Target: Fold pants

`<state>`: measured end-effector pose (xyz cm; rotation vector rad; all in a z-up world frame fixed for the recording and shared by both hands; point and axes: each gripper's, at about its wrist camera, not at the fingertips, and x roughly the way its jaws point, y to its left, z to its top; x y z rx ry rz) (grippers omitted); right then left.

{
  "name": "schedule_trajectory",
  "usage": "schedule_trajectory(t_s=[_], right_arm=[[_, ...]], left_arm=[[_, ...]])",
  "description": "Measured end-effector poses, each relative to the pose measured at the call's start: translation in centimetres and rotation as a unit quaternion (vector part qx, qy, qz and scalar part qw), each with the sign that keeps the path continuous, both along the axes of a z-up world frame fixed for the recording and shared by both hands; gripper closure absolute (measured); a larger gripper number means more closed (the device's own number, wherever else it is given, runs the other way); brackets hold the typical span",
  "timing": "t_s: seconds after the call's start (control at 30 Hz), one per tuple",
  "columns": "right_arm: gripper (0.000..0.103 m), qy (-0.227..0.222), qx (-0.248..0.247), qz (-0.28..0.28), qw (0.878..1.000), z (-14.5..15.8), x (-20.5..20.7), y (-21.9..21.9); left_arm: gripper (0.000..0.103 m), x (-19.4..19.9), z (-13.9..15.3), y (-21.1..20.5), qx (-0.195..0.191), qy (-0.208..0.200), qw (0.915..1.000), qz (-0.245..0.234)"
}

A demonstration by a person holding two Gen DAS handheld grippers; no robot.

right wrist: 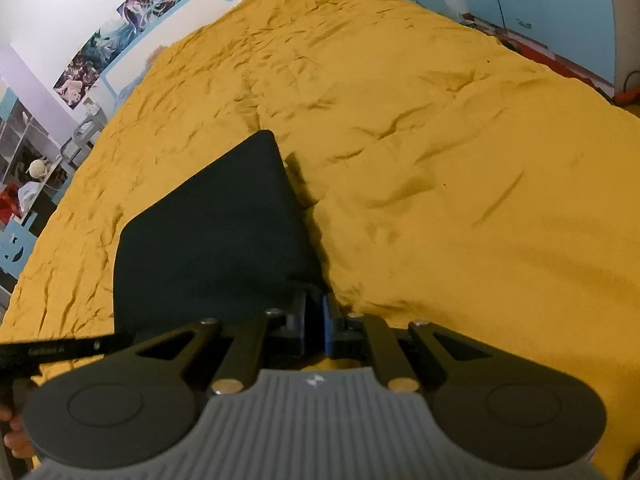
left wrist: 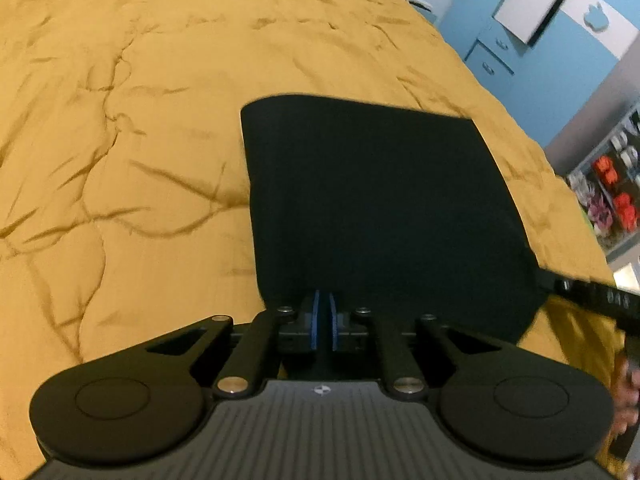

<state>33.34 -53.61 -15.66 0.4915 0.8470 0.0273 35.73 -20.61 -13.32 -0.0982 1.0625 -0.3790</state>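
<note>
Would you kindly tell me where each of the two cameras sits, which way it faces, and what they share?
Left wrist view: sits on the left gripper, angled down its blue-padded fingers at the dark folded pants on the mustard-yellow quilted bedspread; the right gripper's arm enters at the right edge.
Right wrist view: sits on the right gripper, angled down at the pants' near right corner; fingers of a hand show bottom left.
Shared: both see the pants, the bedspread and blue cabinets.

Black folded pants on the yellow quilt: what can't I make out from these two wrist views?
- Near edge of the black folded pants: both views, hidden behind the fingers.
- Fold layers: both views, fabric too dark.
- Right gripper: left wrist view, blurred, cut by the frame edge.
- Yellow quilt: near part hidden by gripper bodies.
</note>
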Motion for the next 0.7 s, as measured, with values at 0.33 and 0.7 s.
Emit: schedule_trajectory(t_s=[0.33, 0.7], right_arm=[[0.091, 0.012, -0.053, 0.009, 0.998, 0.1, 0.5, 0.4], [0.077, -0.016, -0.102, 0.017, 0.995, 4.5, -2.2, 0.1]], left_arm=[[0.092, -6.1, -0.2, -0.2, 0.003, 0.005, 0.9982, -0.060], [0.086, -5.8, 3.2, 3.1, -0.015, -0.016, 0.9983, -0.054]])
